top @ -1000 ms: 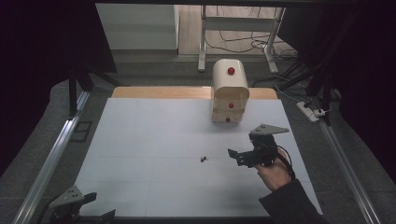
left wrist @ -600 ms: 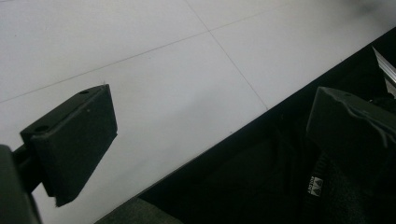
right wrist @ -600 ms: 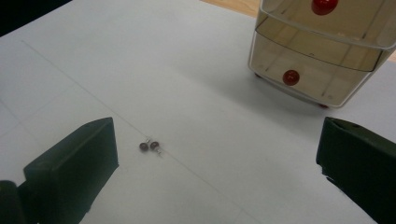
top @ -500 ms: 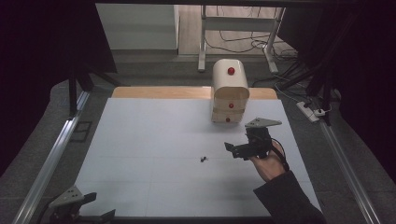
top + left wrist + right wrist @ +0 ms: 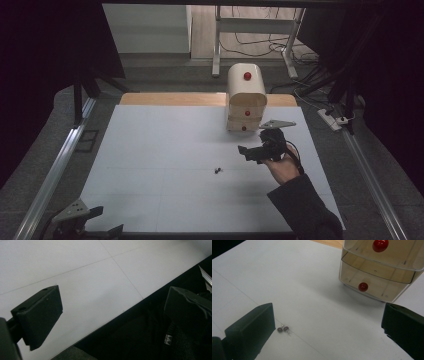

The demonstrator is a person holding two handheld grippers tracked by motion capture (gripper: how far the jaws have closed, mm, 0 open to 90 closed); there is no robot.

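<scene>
White table (image 5: 165, 150) carries a small drawer unit (image 5: 246, 100) and tiny earrings (image 5: 217, 170); both the right gripper (image 5: 250, 152) and left gripper (image 5: 100, 220) gape, released.

A white table top (image 5: 165, 165), crossed by thin grey lines, is seen, edged at the far side by a tan wooden strip (image 5: 170, 99). A cream, translucent drawer unit (image 5: 246, 97) is fitted with red round knobs (image 5: 363, 286). Both the right gripper (image 5: 249, 153) and the left gripper (image 5: 107, 231) are black with grey plates. Two small dark brownish beads (image 5: 283, 329) are noted. A dark sleeve (image 5: 305, 210) is worn.
</scene>
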